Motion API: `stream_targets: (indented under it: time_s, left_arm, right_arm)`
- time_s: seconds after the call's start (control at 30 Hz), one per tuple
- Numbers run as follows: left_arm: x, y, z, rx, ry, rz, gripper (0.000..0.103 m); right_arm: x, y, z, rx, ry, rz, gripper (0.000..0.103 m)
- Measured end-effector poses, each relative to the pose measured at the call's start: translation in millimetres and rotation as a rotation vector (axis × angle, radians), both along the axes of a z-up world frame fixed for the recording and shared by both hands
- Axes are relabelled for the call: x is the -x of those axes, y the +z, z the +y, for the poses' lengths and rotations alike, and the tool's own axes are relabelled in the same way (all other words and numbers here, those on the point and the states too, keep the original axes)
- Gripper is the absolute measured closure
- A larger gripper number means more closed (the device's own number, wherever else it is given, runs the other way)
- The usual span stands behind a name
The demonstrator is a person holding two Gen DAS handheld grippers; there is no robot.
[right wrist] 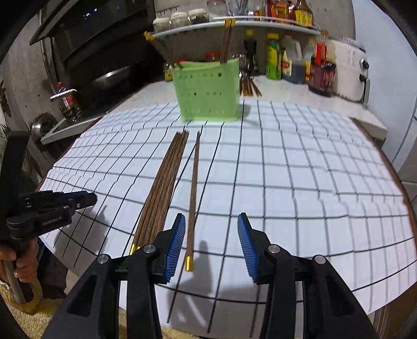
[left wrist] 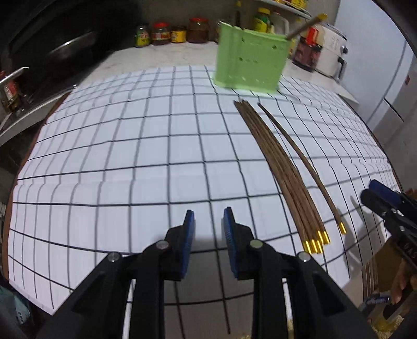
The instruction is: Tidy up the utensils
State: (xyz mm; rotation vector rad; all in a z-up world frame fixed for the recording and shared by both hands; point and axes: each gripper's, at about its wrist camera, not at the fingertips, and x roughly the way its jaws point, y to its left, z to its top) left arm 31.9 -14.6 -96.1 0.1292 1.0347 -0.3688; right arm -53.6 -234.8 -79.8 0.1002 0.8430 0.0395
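Observation:
A bundle of several brown chopsticks with gold ends point(left wrist: 284, 177) point(right wrist: 161, 182) lies on the white grid cloth point(left wrist: 130, 156) point(right wrist: 299, 169). One single chopstick point(left wrist: 305, 164) point(right wrist: 193, 198) lies apart just right of the bundle. A green perforated holder point(left wrist: 250, 62) point(right wrist: 208, 91) stands at the cloth's far edge with a few chopsticks leaning out of it. My left gripper point(left wrist: 208, 221) hovers open over bare cloth left of the bundle, nothing between its fingers. My right gripper point(right wrist: 211, 229) is open above the near gold end of the single chopstick, which sits by its left finger.
Jars and sauce bottles point(left wrist: 169, 32) point(right wrist: 286, 60) line the counter behind the holder, under a shelf point(right wrist: 234, 24). A white appliance point(left wrist: 331, 52) point(right wrist: 349, 70) stands at the back right. A dark stove and pan point(right wrist: 109, 75) are at the left. More chopsticks point(right wrist: 249, 87) lie behind the holder.

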Motion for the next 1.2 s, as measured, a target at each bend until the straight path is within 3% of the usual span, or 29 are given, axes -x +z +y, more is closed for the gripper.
stream_targets:
  time_s: [0.13, 0.33, 0.6, 0.83, 1.2]
  left_arm:
    - [-5.2, 1.6, -1.9, -0.027, 0.008, 0.001, 0.080]
    - [-13.1, 5.3, 4.8, -0.066, 0.044, 0.004, 0.080]
    - [-18.7, 0.8, 7.3, -0.077, 0.058, 0.026, 0.080]
    - [-20.0, 2.5, -0.6, -0.049, 0.029, 0.033, 0.080]
    - [-20.2, 1.0, -40.0, 0.061, -0.071, 0.098, 0.080]
  right_arm:
    - [-6.6, -8.5, 3.0, -0.003, 0.010, 0.038, 0.061]
    - [-11.1, -8.5, 6.0, 0.003, 0.038, 0.053, 0.085]
    - [-27.7, -25.0, 18.3, -0.003, 0.096, 0.109, 0.086]
    - [-35.4, -33.9, 15.5, 0.005, 0.100, 0.127, 0.096]
    - [-21.6, -32.9, -18.7, 0.022, -0.029, 0.121, 0.096]
